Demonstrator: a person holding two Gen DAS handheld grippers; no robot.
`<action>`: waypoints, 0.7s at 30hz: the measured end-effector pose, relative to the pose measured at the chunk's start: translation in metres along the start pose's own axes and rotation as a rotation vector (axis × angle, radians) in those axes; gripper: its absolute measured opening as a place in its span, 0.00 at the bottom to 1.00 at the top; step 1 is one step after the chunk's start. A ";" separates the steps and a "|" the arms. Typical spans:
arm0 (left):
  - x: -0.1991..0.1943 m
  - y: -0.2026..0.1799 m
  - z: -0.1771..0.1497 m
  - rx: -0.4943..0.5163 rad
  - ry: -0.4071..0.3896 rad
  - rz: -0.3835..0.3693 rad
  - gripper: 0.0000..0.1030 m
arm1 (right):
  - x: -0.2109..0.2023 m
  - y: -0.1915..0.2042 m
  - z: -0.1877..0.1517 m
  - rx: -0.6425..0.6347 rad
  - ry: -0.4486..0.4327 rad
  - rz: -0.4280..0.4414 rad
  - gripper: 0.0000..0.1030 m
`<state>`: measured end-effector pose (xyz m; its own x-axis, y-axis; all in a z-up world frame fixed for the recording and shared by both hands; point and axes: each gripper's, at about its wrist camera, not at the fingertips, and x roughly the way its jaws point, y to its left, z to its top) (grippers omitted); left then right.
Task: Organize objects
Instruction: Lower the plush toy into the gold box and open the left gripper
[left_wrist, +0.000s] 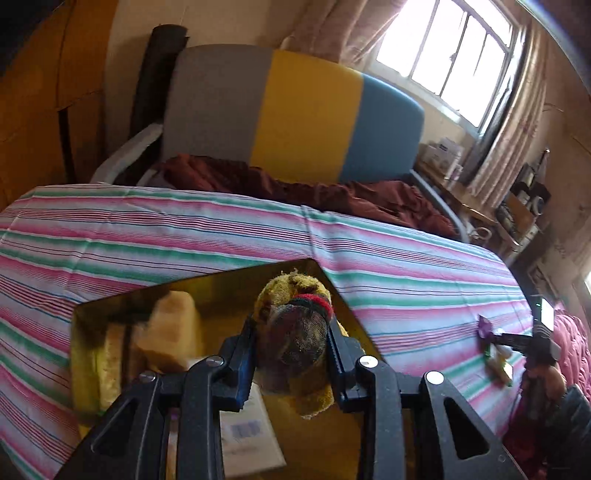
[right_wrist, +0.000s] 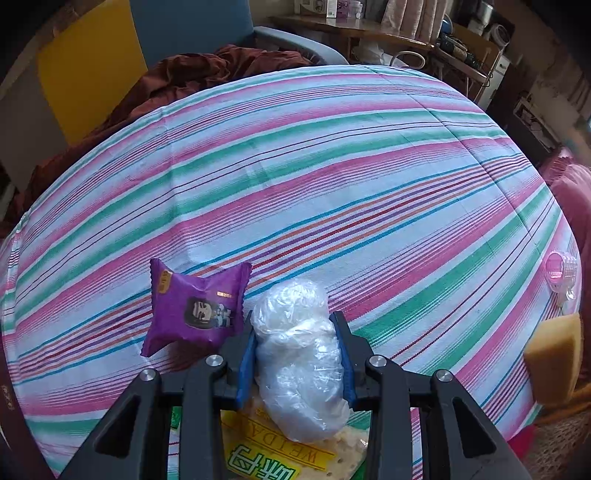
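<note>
My left gripper (left_wrist: 291, 345) is shut on a worn yellow stuffed toy (left_wrist: 295, 321) with a red band, held above a yellow tray (left_wrist: 221, 291) on the striped bed. A yellow sponge (left_wrist: 170, 328) and a white box (left_wrist: 247, 435) lie in the tray. My right gripper (right_wrist: 295, 350) is shut on a clear plastic bundle (right_wrist: 299, 354), low over a yellow cracker packet (right_wrist: 266, 454). A purple snack packet (right_wrist: 195, 308) lies just left of it. In the left wrist view the right gripper (left_wrist: 517, 339) shows at the far right by the purple packet (left_wrist: 484, 326).
The striped sheet (right_wrist: 332, 166) covers the bed. A dark red blanket (left_wrist: 332, 188) lies at its far side before a grey, yellow and blue headboard (left_wrist: 303, 114). A pink clip (right_wrist: 559, 273) and a yellow sponge (right_wrist: 554, 362) sit at the right edge. A cluttered desk (right_wrist: 369, 33) stands beyond.
</note>
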<state>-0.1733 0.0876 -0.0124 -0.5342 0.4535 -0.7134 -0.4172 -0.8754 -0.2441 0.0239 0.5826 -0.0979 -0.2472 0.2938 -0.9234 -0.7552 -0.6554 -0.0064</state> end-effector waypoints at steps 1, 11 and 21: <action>0.003 0.003 0.002 0.000 0.001 0.006 0.32 | 0.000 0.000 0.000 -0.002 0.000 0.002 0.37; 0.055 0.022 0.016 0.001 0.078 0.082 0.32 | 0.000 0.006 -0.001 -0.033 -0.001 -0.007 0.37; 0.095 0.034 0.003 -0.001 0.189 0.195 0.37 | 0.000 0.008 -0.001 -0.041 -0.001 -0.007 0.37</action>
<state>-0.2410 0.1012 -0.0866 -0.4578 0.2370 -0.8569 -0.3193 -0.9433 -0.0903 0.0186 0.5770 -0.0984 -0.2427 0.2989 -0.9229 -0.7311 -0.6817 -0.0285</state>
